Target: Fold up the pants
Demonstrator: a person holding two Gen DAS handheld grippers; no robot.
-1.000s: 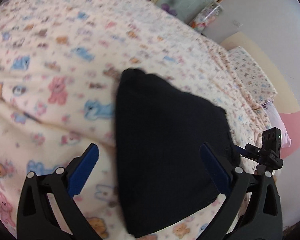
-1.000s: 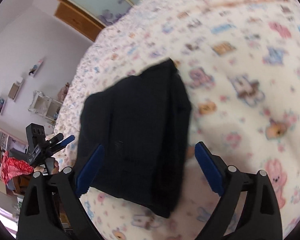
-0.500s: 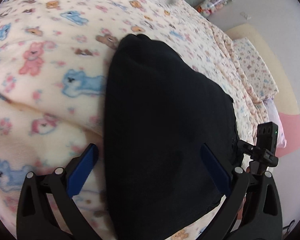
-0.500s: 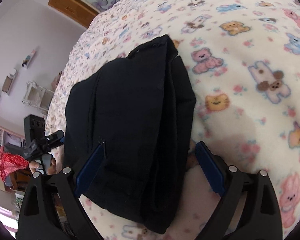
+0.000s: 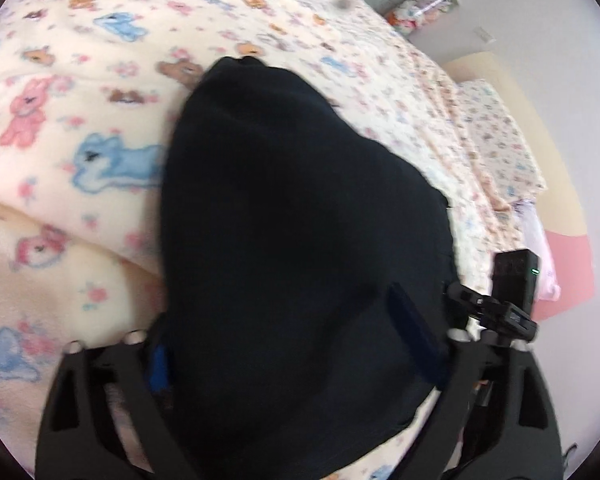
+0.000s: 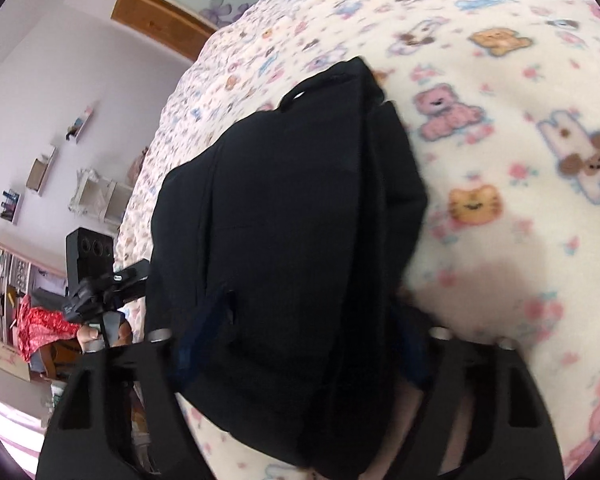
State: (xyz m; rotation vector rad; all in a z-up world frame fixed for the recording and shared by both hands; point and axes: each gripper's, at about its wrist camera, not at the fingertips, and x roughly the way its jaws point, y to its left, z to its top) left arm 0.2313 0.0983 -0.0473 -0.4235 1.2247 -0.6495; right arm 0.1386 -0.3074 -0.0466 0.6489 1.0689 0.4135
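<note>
Pants (image 5: 300, 240) lie folded on the bed (image 5: 80, 200), bundle between the wide-spread fingers of both the left tool (image 5: 296, 344) and right tool (image 6: 300, 340), straddled probably for scooping up.

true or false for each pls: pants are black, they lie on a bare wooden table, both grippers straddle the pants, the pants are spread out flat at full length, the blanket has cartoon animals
1. The pants are black: true.
2. They lie on a bare wooden table: false, they lie on a blanket.
3. The left gripper and right gripper each have a finger on either side of the pants: true.
4. The pants are spread out at full length: false, they sit in a compact folded bundle with stacked layers showing.
5. The blanket has cartoon animals: true.
</note>
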